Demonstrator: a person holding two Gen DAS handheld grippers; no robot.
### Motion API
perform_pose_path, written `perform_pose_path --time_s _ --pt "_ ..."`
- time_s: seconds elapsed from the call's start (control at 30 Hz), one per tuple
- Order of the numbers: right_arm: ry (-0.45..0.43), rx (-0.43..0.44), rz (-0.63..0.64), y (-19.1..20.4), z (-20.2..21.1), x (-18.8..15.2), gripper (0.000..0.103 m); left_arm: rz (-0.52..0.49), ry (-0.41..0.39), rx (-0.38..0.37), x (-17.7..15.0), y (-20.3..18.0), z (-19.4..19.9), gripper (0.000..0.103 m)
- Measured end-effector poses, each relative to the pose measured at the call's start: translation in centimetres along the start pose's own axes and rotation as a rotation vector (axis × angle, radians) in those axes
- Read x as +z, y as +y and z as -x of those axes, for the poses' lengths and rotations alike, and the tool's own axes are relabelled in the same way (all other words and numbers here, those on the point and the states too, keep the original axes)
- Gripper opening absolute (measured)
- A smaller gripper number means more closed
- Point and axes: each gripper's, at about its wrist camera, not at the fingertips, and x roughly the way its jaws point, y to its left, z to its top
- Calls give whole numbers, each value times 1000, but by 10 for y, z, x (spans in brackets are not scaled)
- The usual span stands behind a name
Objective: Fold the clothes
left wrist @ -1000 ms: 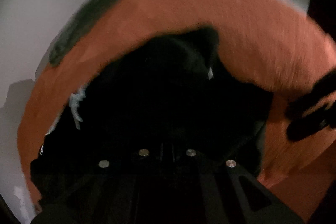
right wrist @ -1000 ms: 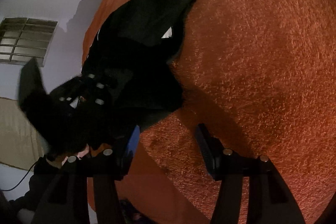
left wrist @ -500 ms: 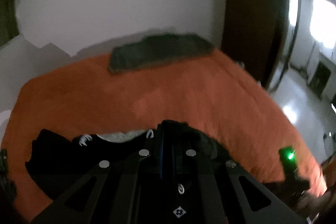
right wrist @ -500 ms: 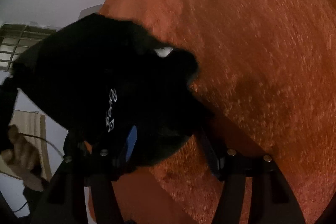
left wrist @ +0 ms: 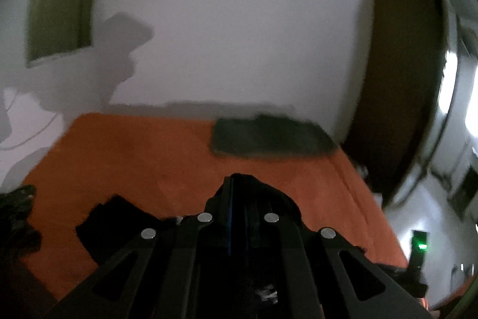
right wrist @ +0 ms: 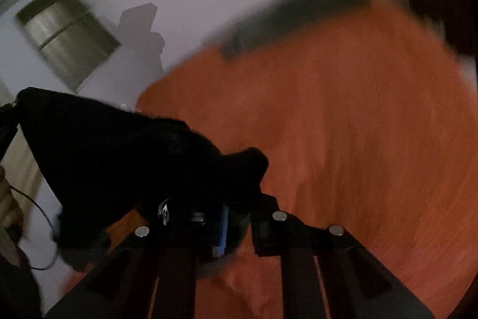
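A black garment (right wrist: pixel 119 157) hangs lifted above the orange bedspread (right wrist: pixel 358 139). In the right wrist view it stretches from the upper left down into my right gripper (right wrist: pixel 240 217), whose fingers have closed in on a bunched fold. In the left wrist view my left gripper (left wrist: pixel 239 193) is shut on another part of the black garment (left wrist: pixel 113 223), which droops below and left of the fingers over the orange bedspread (left wrist: pixel 134 163). The views are blurred by motion.
A folded grey cloth (left wrist: pixel 269 136) lies at the far edge of the bed against the white wall. A brown door (left wrist: pixel 400 79) stands to the right and a window (left wrist: pixel 59 5) at upper left. A hand (right wrist: pixel 7 199) and a cable show at the left edge.
Both grippers have risen and tilted up, lifting the garment off the bed. The right gripper's fingers, wide open a second ago, have closed on the cloth.
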Motion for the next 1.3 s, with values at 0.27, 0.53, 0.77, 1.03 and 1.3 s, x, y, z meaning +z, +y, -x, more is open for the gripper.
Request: perform_pose_path --time_s 0.27,0.53,0.77,1.03,1.3 --pt "-338 9 320 129 117 113 11 164 -292 142 87 42 124 6" --pt "-503 -37 555 232 182 182 11 177 -446 175 142 45 196 6" --pt "-591 -29 555 264 240 201 11 193 -532 120 188 42 225 6" --pt "-710 -15 592 301 304 223 11 145 -661 123 232 20 283 6" --pt "-651 40 620 305 330 223 11 101 -637 249 230 7 303 6"
